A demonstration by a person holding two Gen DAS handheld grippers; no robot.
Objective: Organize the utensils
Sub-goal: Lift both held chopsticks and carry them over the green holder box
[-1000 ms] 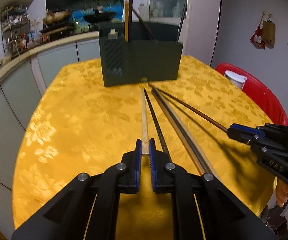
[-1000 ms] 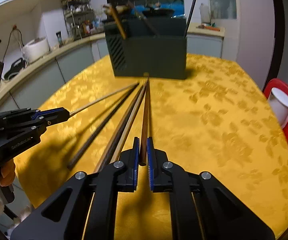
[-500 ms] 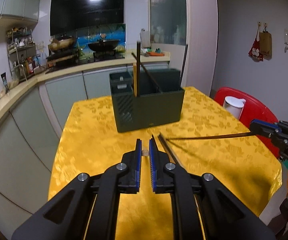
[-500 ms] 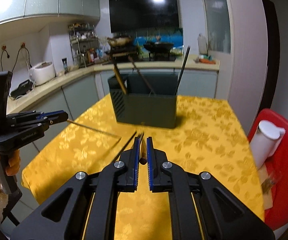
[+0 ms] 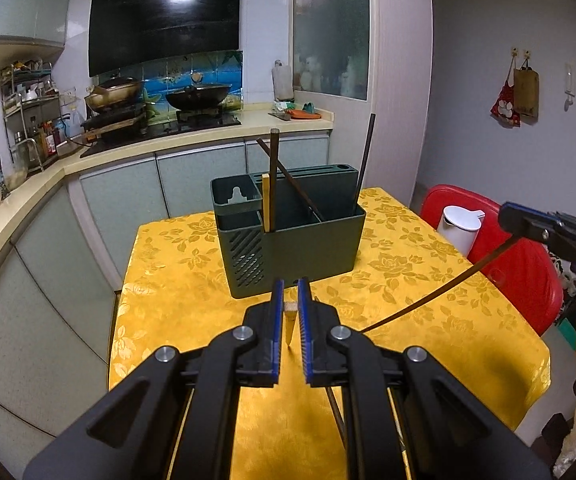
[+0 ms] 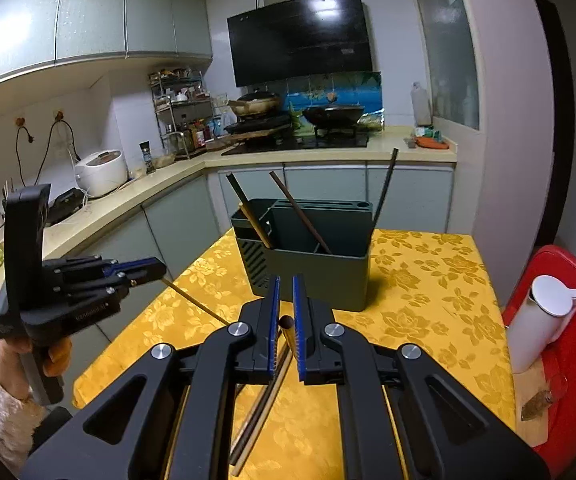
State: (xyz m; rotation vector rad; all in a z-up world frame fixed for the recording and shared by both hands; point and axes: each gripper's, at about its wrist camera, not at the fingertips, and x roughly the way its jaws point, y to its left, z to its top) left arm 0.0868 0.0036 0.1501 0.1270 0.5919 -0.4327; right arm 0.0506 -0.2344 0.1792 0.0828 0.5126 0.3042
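Observation:
A dark green utensil holder point(image 5: 292, 240) stands on the yellow tablecloth point(image 5: 176, 280), with several chopsticks leaning in it; it also shows in the right wrist view point(image 6: 308, 268). My left gripper point(image 5: 290, 312) is shut on a light wooden chopstick point(image 5: 290, 322), held above the table, its tip pointing down. My right gripper point(image 6: 284, 304) is shut on a dark brown chopstick point(image 6: 287, 330). The dark chopstick point(image 5: 440, 288) slants down from the right gripper point(image 5: 516, 220) in the left wrist view. The light chopstick point(image 6: 196, 300) hangs from the left gripper point(image 6: 144, 270) in the right wrist view. More chopsticks point(image 6: 260, 412) lie on the cloth below.
A red chair point(image 5: 520, 260) with a white jug point(image 5: 458, 228) stands right of the table. A kitchen counter point(image 5: 28, 184) with stove and pans runs behind and to the left. The table's front edge is below the grippers.
Both grippers have risen from the table and pulled back, each lifting its chopstick off the cloth. The chopsticks now hang tip down.

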